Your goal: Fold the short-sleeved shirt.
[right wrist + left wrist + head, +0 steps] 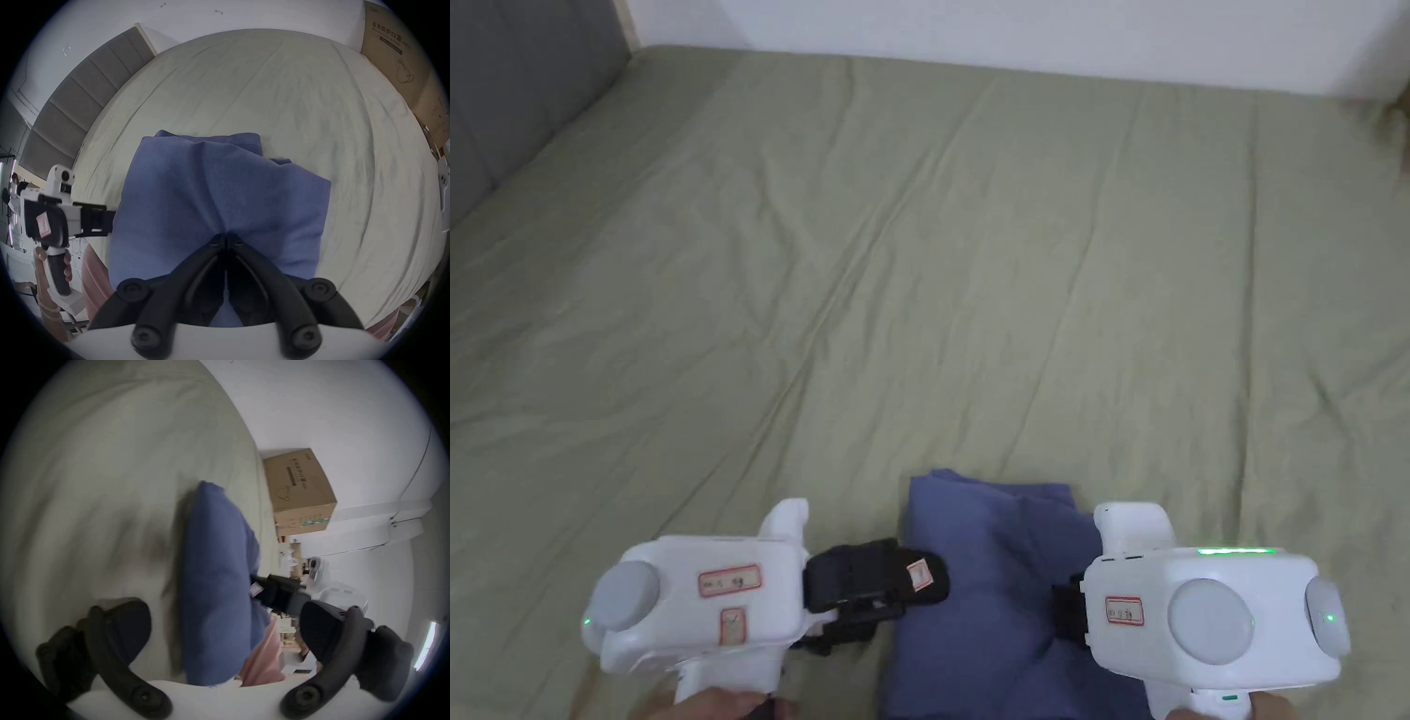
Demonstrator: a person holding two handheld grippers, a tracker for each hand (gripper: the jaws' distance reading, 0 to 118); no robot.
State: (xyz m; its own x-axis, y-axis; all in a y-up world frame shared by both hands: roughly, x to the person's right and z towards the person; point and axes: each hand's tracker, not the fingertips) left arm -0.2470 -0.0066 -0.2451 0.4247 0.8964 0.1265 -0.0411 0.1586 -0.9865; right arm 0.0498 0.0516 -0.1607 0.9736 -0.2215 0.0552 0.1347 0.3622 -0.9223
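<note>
The blue short-sleeved shirt lies as a folded bundle at the near edge of the bed; it is also in the left gripper view and the right gripper view. My right gripper is shut, pinching a ridge of the blue cloth at its near edge, and in the head view its jaws are mostly hidden behind its white body. My left gripper is open, jaws spread wide, at the shirt's left edge. From the right gripper view, the left gripper has its tips behind the cloth.
A wrinkled green sheet covers the bed, with wide free room beyond the shirt. A grey padded headboard stands at the left. A cardboard box sits off the bed's far right corner by a white wall.
</note>
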